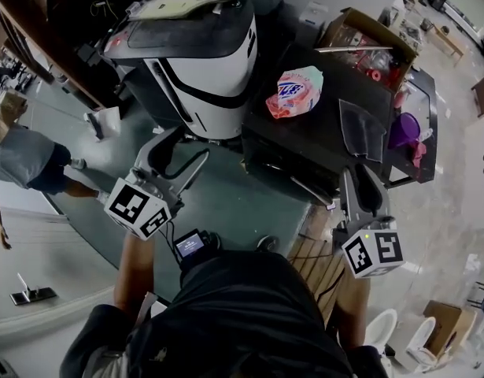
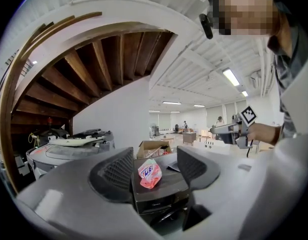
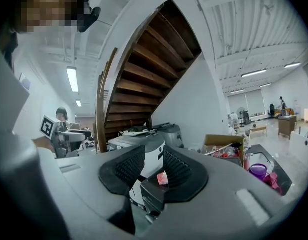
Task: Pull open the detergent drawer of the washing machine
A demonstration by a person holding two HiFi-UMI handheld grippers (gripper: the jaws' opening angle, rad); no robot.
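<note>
Two machines face the operator across a strip of greenish floor [image 1: 242, 203]: a white-and-grey unit [image 1: 202, 61] far left and, just right of it, the dark boxy washer [image 1: 320, 132] (taken here to be the task's machine), with a pink detergent bag [image 1: 295, 91] on its lid. Its detergent drawer cannot be picked out on the shadowed near face. Both tools are held level and well short of it, the left gripper [image 1: 181, 150] and right gripper [image 1: 360, 181] each with jaws slightly apart and nothing between them. The approach looks best made by one gripper alone, squared to the front panel, closing on the drawer's lip and drawing straight toward the operator. Room to pull back appears ample, though loose cables [image 1: 308, 189] at the washer's near edge, and the white unit crowding its left side, could snag a wide swing
</note>
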